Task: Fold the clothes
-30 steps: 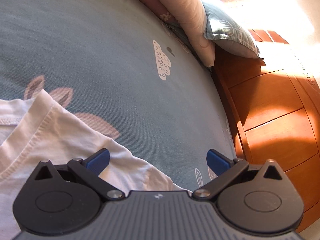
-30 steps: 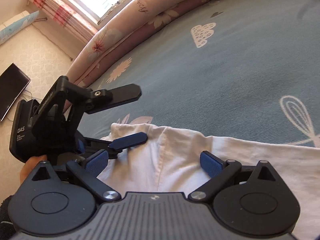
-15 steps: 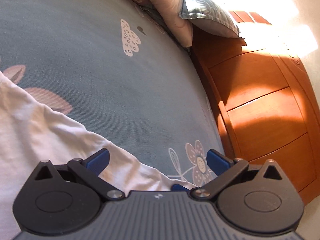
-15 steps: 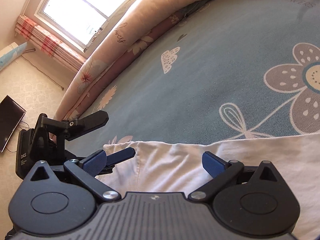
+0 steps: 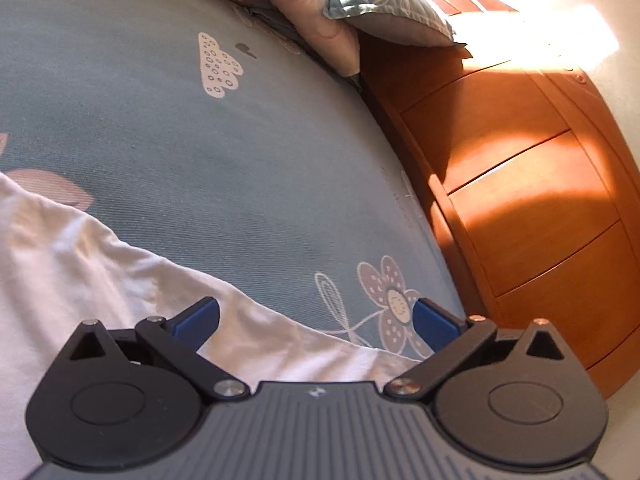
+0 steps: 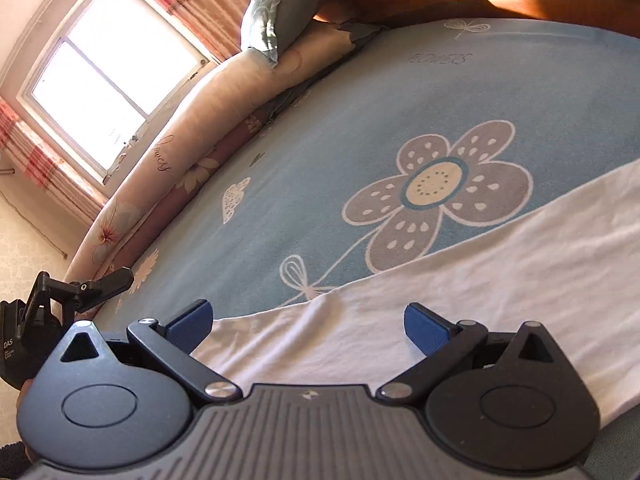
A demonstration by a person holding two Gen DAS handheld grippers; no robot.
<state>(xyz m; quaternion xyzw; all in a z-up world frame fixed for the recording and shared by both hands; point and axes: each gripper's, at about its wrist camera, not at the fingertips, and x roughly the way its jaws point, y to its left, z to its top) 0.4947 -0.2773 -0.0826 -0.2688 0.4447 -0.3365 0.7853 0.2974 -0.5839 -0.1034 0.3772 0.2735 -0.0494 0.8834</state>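
both hand-held grippers (image 5: 316, 322) (image 6: 307, 325) spread open over the white garment (image 6: 460, 288), lying crosswise before them.

Blue flower-print sheet (image 5: 248, 168). Pillow (image 5: 392, 16) against wooden headboard (image 5: 532, 184). Pink quilt (image 6: 176, 160) along far edge. Window (image 6: 108, 76), striped curtains (image 6: 192, 4).

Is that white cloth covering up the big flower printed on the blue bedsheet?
No, in the right wrist view the white cloth lies just below the big flower, whose petals all show.
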